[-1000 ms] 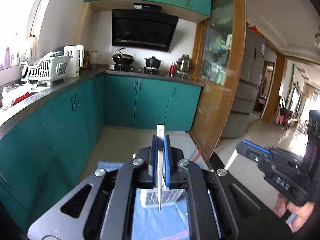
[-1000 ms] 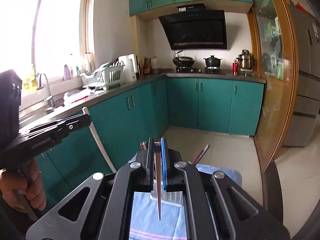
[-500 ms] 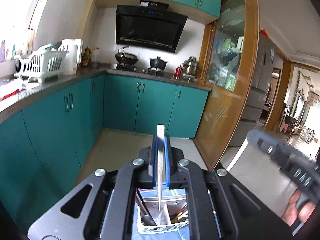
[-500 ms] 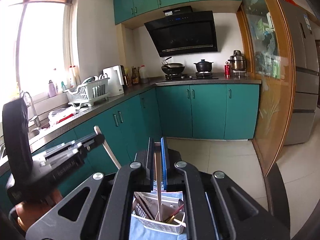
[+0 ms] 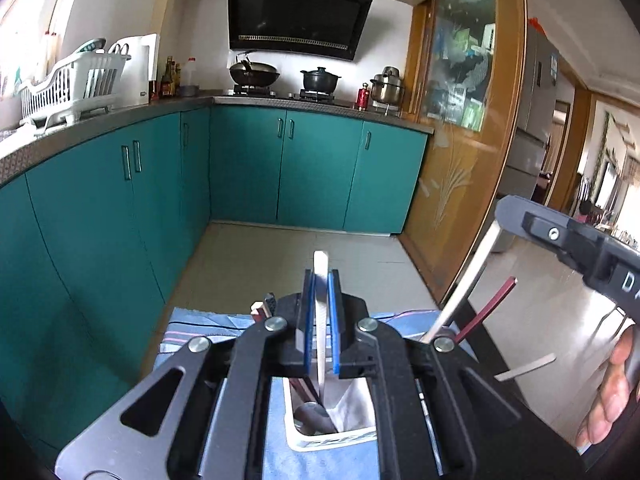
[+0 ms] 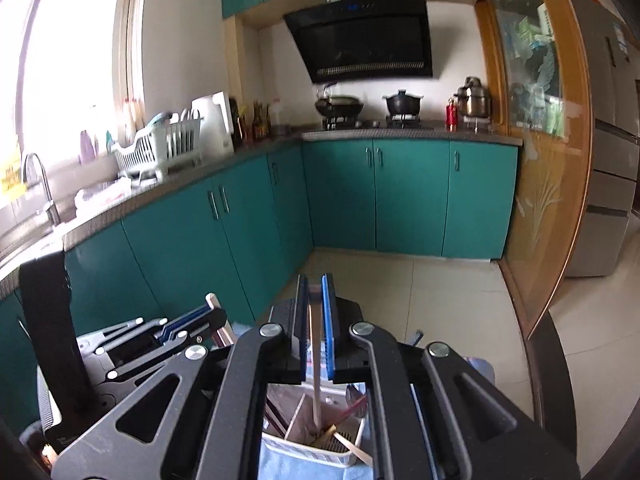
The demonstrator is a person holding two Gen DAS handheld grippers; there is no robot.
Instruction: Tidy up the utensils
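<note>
Teal cabinets behind; utensil basket below grippers.

Upright utensils crowd the white basket below.

Very little text can be read here. In the left wrist view, the black body of the right gripper carries white capital letters at the right edge of the picture; only a "D" and the start of a following letter are visible, the rest is cut off. The range hood has a small white label on its top and a few blue lights on its front panel, but these are too small to read. In the right wrist view, a yellow sign near the window shows marks that stay illegible.
</note>
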